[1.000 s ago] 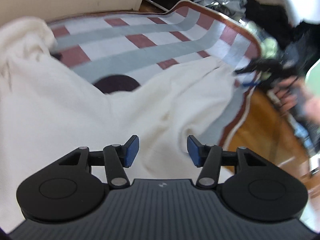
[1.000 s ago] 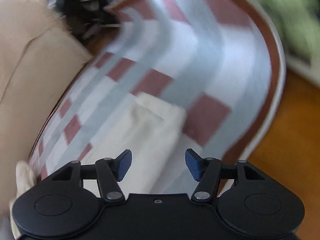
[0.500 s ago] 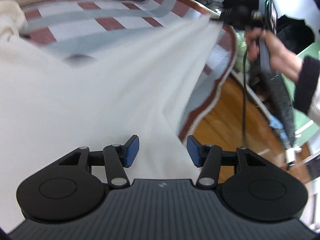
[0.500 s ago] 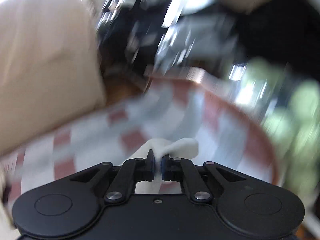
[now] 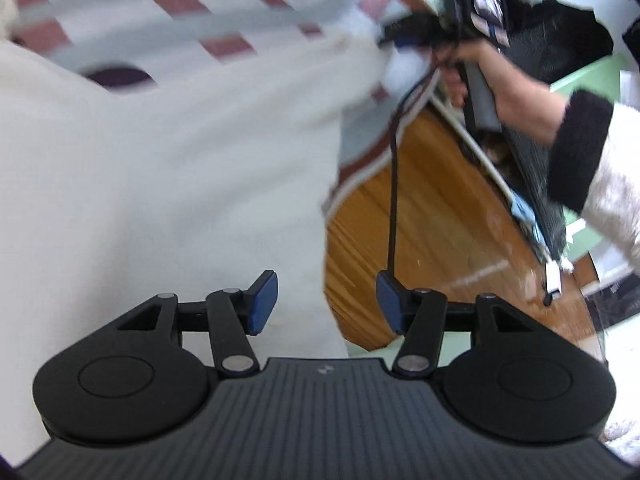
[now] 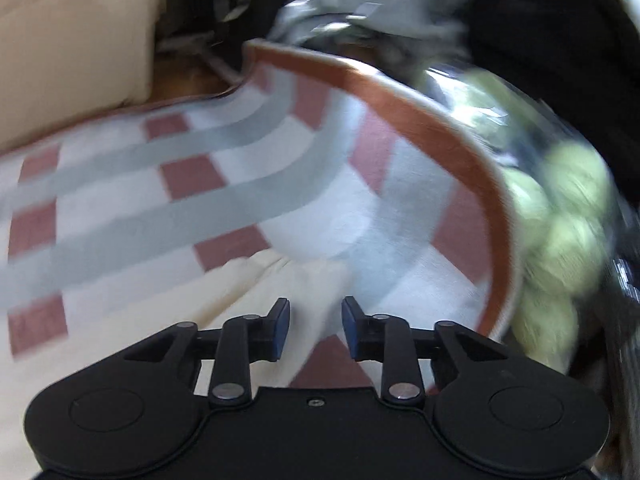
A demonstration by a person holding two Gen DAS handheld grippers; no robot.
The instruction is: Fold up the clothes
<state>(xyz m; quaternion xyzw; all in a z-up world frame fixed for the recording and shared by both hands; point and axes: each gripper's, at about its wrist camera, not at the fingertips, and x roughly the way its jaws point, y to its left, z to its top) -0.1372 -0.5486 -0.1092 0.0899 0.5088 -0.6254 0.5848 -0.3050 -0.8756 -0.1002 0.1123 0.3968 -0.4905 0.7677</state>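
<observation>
The white garment (image 5: pixel 168 168) lies spread over the checked rug (image 5: pixel 192 12), its far corner reaching toward the rug's brown-trimmed edge, and in the right wrist view a cream fold of it (image 6: pixel 280 292) sits just ahead of the fingers. The left gripper (image 5: pixel 326 300) hangs wide open above the cloth's near edge and the wooden floor (image 5: pixel 432 216), pinching nothing. Over at the right gripper (image 6: pixel 314 326) the blue pads stand parted with fabric between them but not clamped, a hand (image 5: pixel 492 76) on its handle.
</observation>
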